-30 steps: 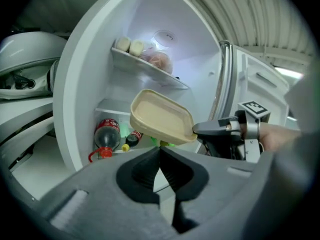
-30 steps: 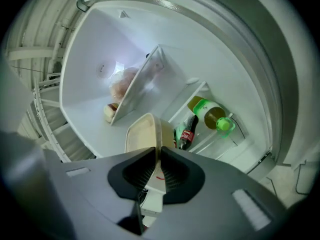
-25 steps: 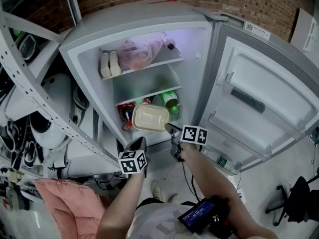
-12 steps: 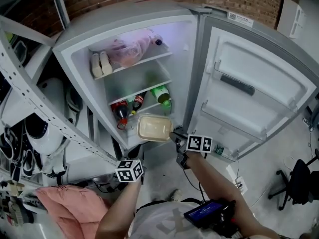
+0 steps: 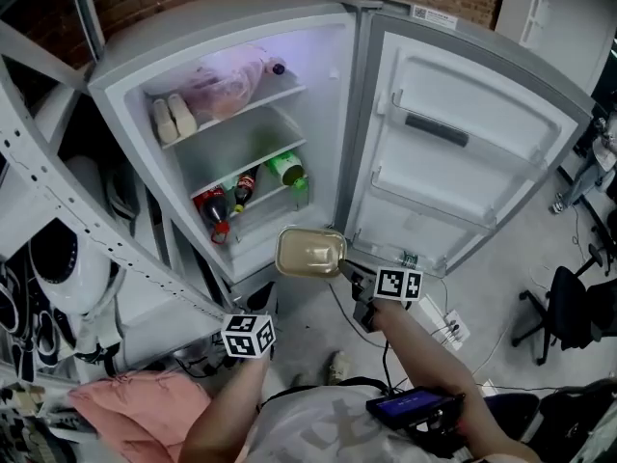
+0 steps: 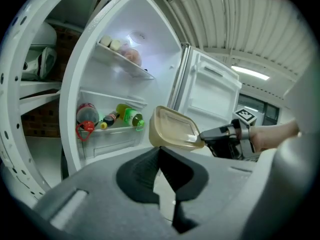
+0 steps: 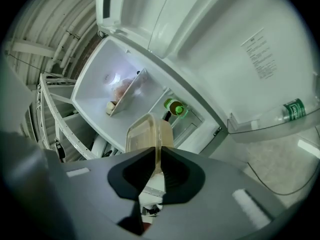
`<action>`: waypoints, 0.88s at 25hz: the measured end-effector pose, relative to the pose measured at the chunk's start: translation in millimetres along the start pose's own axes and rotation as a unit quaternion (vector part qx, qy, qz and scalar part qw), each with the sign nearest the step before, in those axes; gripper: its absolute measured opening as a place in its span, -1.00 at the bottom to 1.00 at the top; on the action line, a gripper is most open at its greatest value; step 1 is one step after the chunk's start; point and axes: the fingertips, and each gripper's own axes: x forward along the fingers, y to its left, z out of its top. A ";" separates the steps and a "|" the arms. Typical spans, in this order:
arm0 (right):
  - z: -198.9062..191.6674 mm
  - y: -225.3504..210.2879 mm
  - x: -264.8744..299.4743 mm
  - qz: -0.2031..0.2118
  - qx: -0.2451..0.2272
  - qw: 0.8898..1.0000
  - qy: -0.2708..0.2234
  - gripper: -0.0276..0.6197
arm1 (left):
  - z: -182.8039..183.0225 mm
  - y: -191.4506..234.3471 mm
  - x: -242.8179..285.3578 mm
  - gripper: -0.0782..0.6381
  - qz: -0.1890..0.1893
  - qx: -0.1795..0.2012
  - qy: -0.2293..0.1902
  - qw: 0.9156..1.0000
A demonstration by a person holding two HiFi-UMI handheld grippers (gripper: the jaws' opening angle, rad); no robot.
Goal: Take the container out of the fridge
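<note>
A clear beige container (image 5: pixel 310 252) hangs in the air in front of the open fridge (image 5: pixel 125 80), outside its lower shelf. My right gripper (image 5: pixel 344 268) is shut on its near right edge; in the right gripper view the jaws (image 7: pixel 159 156) pinch the container (image 7: pixel 145 131) by its rim. My left gripper (image 6: pixel 160 153) is shut with nothing in it, low and left of the container (image 6: pixel 172 129). In the head view only its marker cube (image 5: pixel 249 336) shows clearly.
The fridge door (image 5: pixel 463 162) stands wide open at the right, with a small bottle (image 7: pixel 292 109) in its lower shelf. Cola bottles (image 5: pixel 217 205) and a green bottle (image 5: pixel 286 170) lie inside. A metal rack (image 5: pixel 39 191) stands left, an office chair (image 5: pixel 564 307) right.
The container has come out of the fridge's lower shelf toward me, still in the right gripper. Both grippers have drawn back and down from the fridge.
</note>
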 end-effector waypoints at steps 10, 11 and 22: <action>-27.5 -26.4 -80.7 -0.045 0.014 0.998 -0.048 -0.78 | -23.5 -63.2 -4.4 -0.77 -0.101 0.040 0.020 0.994; -30.6 -29.8 -89.0 -0.050 0.017 0.997 -0.053 -0.78 | -26.8 -69.1 -4.4 -0.77 -0.109 0.044 0.023 0.993; -66.3 -47.4 -170.3 -0.088 0.035 0.990 -0.103 -0.78 | -62.8 -129.2 -3.8 -0.77 -0.190 0.067 0.055 0.978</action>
